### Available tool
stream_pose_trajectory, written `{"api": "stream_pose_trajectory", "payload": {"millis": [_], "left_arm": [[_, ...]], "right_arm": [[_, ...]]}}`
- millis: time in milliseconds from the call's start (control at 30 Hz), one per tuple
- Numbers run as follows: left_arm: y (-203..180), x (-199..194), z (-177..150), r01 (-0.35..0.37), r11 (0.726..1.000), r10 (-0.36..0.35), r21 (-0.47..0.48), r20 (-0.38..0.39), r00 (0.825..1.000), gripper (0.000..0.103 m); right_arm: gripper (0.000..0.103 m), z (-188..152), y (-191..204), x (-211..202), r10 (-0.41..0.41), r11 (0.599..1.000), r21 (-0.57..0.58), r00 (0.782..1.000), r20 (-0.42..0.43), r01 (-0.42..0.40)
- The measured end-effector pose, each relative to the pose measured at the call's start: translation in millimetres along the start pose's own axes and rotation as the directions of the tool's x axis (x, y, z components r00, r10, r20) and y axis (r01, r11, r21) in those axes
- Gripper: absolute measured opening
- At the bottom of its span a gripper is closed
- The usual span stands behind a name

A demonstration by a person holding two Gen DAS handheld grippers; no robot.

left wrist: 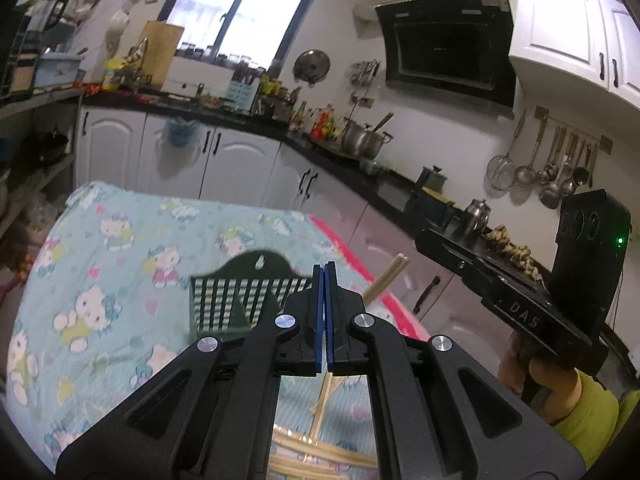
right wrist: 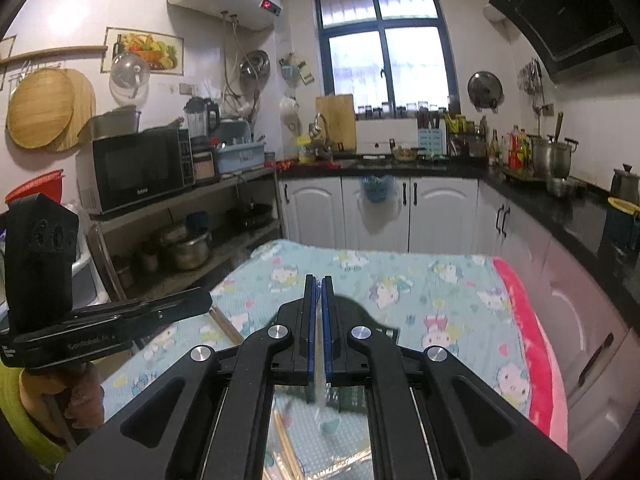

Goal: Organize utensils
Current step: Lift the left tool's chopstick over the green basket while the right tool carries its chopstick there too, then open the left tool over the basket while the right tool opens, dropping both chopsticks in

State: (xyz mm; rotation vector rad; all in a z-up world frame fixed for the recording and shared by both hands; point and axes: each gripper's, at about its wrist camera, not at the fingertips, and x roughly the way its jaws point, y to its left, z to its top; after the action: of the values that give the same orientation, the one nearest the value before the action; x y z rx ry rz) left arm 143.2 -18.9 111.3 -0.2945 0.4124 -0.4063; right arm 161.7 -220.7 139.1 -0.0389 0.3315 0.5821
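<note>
Wooden chopsticks (left wrist: 386, 280) are seen in the left wrist view, a pale pair angled upward just right of the left gripper (left wrist: 324, 270); their lower end is hidden behind the gripper body. More pale wooden sticks (left wrist: 320, 412) lie below, seen through the gap in the gripper frame, on the table.

Left gripper: blue-padded fingers pressed together, nothing visible between them.

Right gripper (right wrist: 317, 280): blue-padded fingers nearly together, with a thin pale translucent strip between them; what that strip is cannot be determined. Whether the fingers clamp it cannot be told.

Dark green perforated plastic utensil holder (left wrist: 240, 300), with an arched back plate and hanging hole, stands on the table just beyond the left gripper. In the right wrist view it is mostly hidden behind the right gripper.

Table covering: light blue cloth with cartoon cat print (left wrist: 120, 240), with a pink edge (right wrist: 532, 340) on the right side.

Both grippers are raised above the table, near each other. The right gripper's body (left wrist: 520, 292) appears at the right of the left wrist view, held by a hand in a yellow-green sleeve.
</note>
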Motion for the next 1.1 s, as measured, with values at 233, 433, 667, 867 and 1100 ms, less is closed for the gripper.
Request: {"api": "stream_pose_trajectory", "payload": {"millis": [233, 433, 667, 867, 1100], "left_arm": [[-10, -5, 31, 0.02, 0.999, -0.022, 0.026, 0.063, 0.998, 0.0], [-18, -9, 61, 0.018, 0.999, -0.025, 0.05, 0.125, 0.992, 0.0], [-13, 1, 80, 0.005, 0.999, -0.011, 0.035, 0.152, 0.988, 0.0], [-2, 12, 87, 0.01, 1.0, -0.009, -0.008, 0.153, 0.988, 0.0], [5, 32, 82, 0.025, 0.999, -0.02, -0.038, 0.124, 0.992, 0.0]], "right_arm": [[0.003, 33, 3, -6, 0.004, 1.0, -0.016, 0.997, 0.071, -0.003], [0.003, 56, 0, -12, -0.003, 1.0, -0.015, 0.991, 0.133, 0.005], [0.003, 73, -13, -4, -0.04, 0.999, 0.013, 0.985, 0.168, 0.038], [0.003, 75, -23, 12, -0.074, 0.997, 0.026, 0.986, 0.152, 0.071], [0.003, 67, -29, 30, -0.107, 0.994, 0.039, 0.987, 0.119, 0.103]]}}
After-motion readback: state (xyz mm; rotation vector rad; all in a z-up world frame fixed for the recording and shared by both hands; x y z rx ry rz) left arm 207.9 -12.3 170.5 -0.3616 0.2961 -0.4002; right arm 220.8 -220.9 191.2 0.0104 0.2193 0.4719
